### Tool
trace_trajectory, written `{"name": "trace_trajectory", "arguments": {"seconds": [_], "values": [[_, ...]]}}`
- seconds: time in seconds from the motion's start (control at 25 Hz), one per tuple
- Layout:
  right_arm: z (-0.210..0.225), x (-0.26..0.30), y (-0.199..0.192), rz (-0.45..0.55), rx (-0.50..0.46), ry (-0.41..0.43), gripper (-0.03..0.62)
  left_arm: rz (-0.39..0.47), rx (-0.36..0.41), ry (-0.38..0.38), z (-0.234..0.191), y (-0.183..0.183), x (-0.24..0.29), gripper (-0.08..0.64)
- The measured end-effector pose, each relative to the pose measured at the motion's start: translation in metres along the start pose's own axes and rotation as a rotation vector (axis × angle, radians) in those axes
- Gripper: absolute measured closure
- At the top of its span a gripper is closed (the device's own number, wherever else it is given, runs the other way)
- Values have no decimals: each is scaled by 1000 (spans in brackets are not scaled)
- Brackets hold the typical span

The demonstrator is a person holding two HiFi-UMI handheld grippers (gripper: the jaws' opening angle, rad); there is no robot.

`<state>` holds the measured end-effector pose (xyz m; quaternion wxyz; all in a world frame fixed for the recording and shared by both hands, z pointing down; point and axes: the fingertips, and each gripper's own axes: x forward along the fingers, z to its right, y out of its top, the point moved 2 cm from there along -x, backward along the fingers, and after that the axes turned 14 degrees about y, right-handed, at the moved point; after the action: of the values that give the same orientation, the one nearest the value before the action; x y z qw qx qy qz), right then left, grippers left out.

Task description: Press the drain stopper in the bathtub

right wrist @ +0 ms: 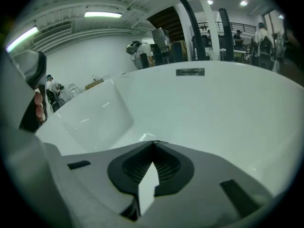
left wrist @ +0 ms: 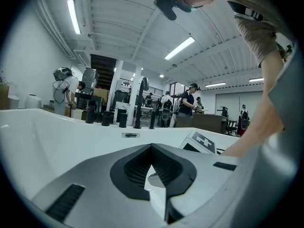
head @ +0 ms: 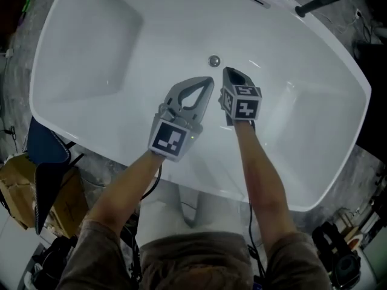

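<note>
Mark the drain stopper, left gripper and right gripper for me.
drain stopper [head: 214, 60], head view, centre of its metal cap.
left gripper [head: 209, 81], head view, where its jaw tips meet.
right gripper [head: 228, 71], head view, at its jaw tips.

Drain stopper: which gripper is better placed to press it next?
Probably the right gripper: shut, empty, its tips just beside the drain stopper and pointing more steeply down into the bathtub. The left gripper is about as near, but lies flatter.
</note>
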<state>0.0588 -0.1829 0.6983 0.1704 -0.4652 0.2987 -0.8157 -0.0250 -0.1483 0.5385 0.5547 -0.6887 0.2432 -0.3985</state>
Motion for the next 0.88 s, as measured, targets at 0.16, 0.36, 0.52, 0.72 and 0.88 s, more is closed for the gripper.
{"name": "trace_trajectory", "arguments": {"seconds": [0.16, 0.36, 0.52, 0.72, 0.88], "values": [[-32, -46, 36, 45, -24, 29, 594, -1, -24, 33, 15, 37, -24, 555], [-68, -104, 79, 100, -52, 60, 594, 7, -37, 79, 30, 88, -56, 555], [-96, -152, 107, 137, -71, 82, 594, 28, -56, 115, 39, 134, -83, 555], [-128, -205, 133, 175, -95, 110, 594, 48, -69, 145, 53, 184, -114, 555], [-164, -247, 152, 201, -150, 146, 594, 59, -72, 146, 67, 217, -143, 555]]}}
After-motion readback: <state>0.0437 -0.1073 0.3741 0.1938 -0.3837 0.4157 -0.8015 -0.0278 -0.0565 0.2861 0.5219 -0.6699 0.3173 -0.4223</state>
